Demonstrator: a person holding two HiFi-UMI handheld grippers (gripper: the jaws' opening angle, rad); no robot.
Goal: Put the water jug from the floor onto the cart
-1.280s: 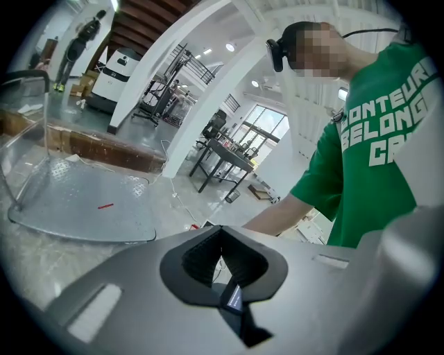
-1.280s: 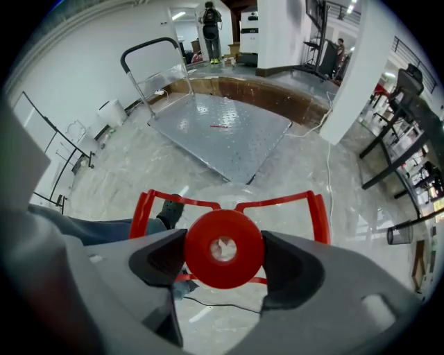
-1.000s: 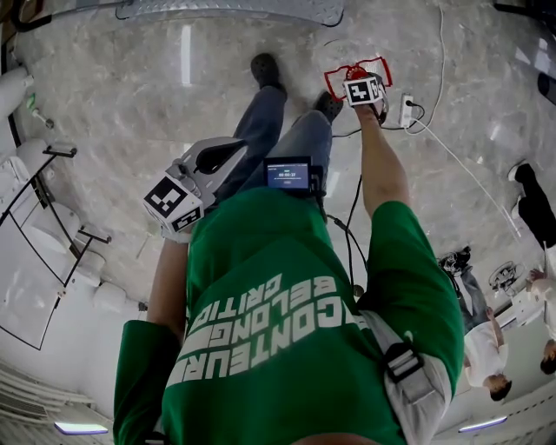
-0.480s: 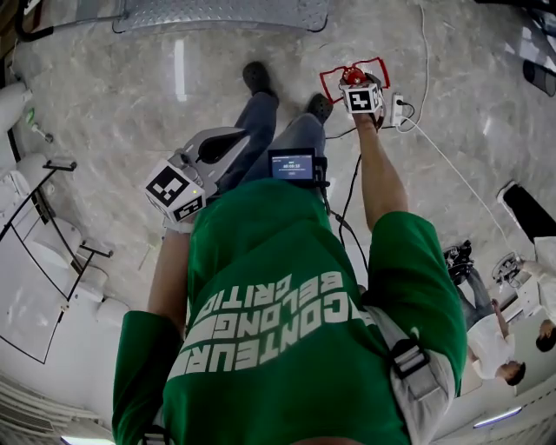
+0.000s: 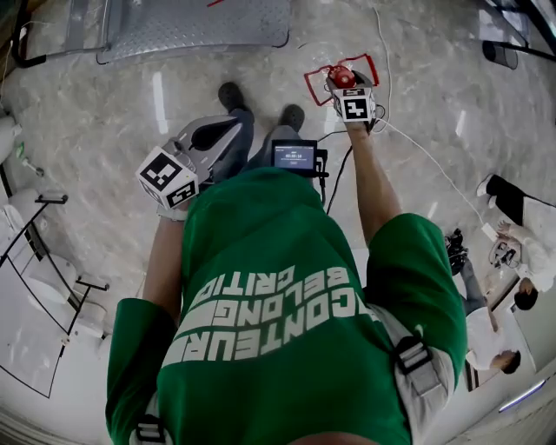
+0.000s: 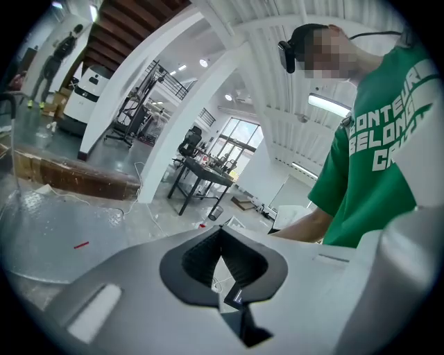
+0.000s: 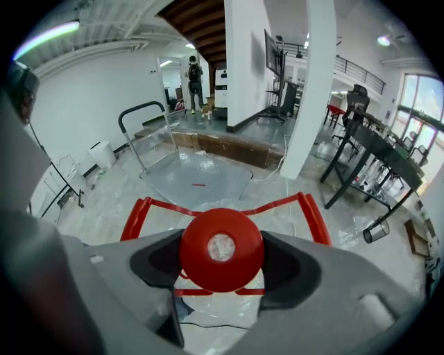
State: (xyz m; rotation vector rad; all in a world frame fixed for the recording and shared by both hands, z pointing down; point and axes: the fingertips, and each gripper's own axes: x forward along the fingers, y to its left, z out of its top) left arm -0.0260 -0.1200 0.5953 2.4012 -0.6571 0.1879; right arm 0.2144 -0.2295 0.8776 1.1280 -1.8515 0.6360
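The water jug is clear and hard to make out; its red cap (image 7: 220, 248) and red carrying frame (image 7: 305, 208) show plainly. My right gripper (image 7: 222, 262) is shut on that cap, held out in front of the person's feet in the head view, where the cap (image 5: 340, 76) and frame (image 5: 314, 83) hang above the marble floor under the gripper (image 5: 344, 84). The flat metal cart (image 5: 195, 26) lies ahead, its deck (image 7: 201, 177) and push handle (image 7: 139, 111) beyond the jug. My left gripper (image 5: 228, 130) is raised at the left, shut and empty (image 6: 222, 260).
Cables (image 5: 417, 148) trail over the floor at the right. White racks (image 5: 43, 252) stand at the left and people (image 5: 512, 252) sit at the far right. A white column (image 7: 312, 90) and a black table (image 7: 374, 152) stand beyond the cart.
The person has stepped forward, so the cart has come closer and further into view. The right gripper keeps its hold on the red cap; the left gripper stays raised.
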